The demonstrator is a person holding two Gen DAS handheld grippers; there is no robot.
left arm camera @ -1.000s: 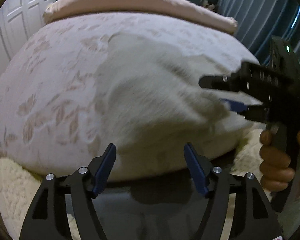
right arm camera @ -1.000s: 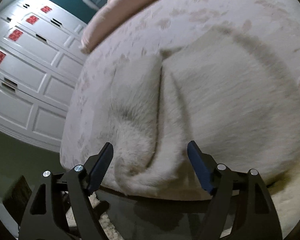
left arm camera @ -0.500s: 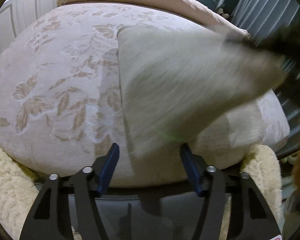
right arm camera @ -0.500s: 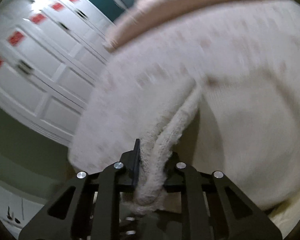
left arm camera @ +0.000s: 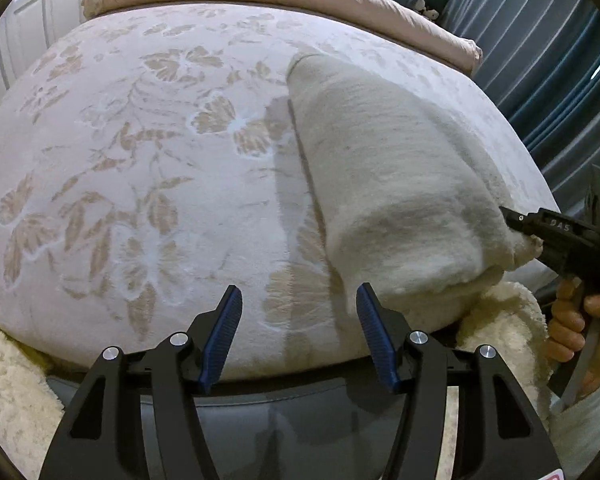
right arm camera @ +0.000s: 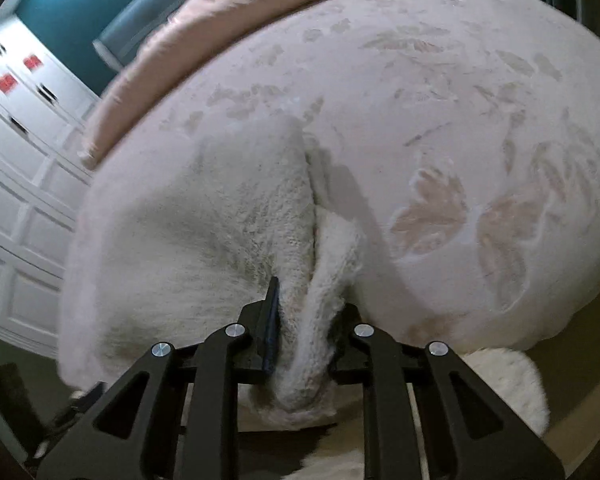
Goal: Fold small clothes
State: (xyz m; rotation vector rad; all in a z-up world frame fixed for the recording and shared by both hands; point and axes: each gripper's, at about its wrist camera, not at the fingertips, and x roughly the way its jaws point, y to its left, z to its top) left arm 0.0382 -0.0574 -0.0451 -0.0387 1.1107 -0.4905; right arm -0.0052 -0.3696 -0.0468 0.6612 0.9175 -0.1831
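The right hand-held gripper (right arm camera: pixel 300 344), wide apart a second ago, now pinches the fluffy cream fleece garment (left arm camera: pixel 396 184), jaws easing slightly. It has dragged one edge across, starting a fold; the left hand-held gripper (left arm camera: pixel 298 336) hovers open, empty, beside it over the floral pink bed (left arm camera: pixel 140 160).

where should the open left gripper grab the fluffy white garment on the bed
Best guess: the near folded corner of the garment, approached from the bed's front edge. That rolled edge stands proud beside the open left gripper; the right gripper already pinches the opposite corner.

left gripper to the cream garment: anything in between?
Nothing visible. The left gripper is open over bare floral bedspread, beside the cream garment, whose near edge the right gripper pinches, jaws easing open slightly.
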